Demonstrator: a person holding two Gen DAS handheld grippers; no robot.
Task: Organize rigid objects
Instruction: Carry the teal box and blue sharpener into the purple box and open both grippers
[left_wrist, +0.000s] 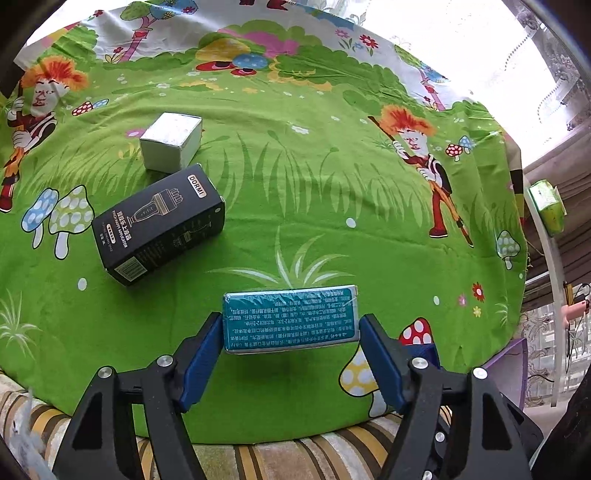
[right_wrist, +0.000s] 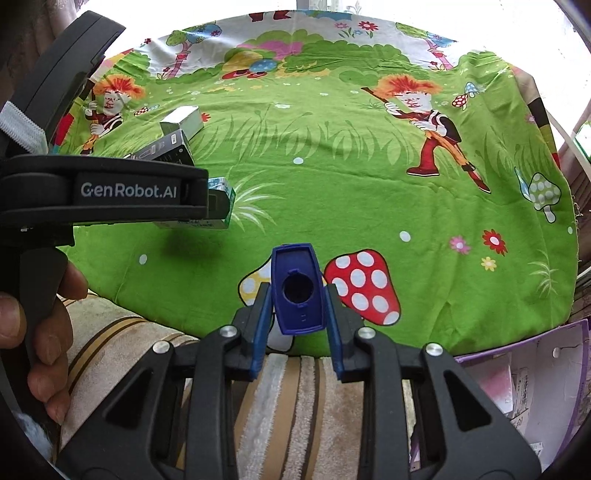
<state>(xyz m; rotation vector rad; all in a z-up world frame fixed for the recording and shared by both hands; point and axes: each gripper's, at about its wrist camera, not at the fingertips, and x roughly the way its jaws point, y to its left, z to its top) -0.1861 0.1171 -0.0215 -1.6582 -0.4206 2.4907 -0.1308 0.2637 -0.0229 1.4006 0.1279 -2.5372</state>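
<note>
A teal box with printed text (left_wrist: 291, 317) sits between the blue pads of my left gripper (left_wrist: 291, 322), which is shut on its two short ends. In the right wrist view the same box (right_wrist: 223, 195) hangs a little above the green cloth, with its shadow beneath. My right gripper (right_wrist: 297, 293) is shut on a dark blue plastic cap (right_wrist: 295, 264), whose hollow underside and round hole face the camera. A black DORMI carton (left_wrist: 159, 225) lies on its side at the left. A small silver-white box (left_wrist: 171, 142) stands just behind it.
A green cartoon-print cloth (left_wrist: 314, 184) covers the surface, over a striped towel (right_wrist: 288, 387) at the near edge. A person's hand (right_wrist: 37, 325) grips the left tool's handle. A purple-edged carton (right_wrist: 535, 369) sits low at the right, and a green packet (left_wrist: 546, 206) lies beyond the cloth's right edge.
</note>
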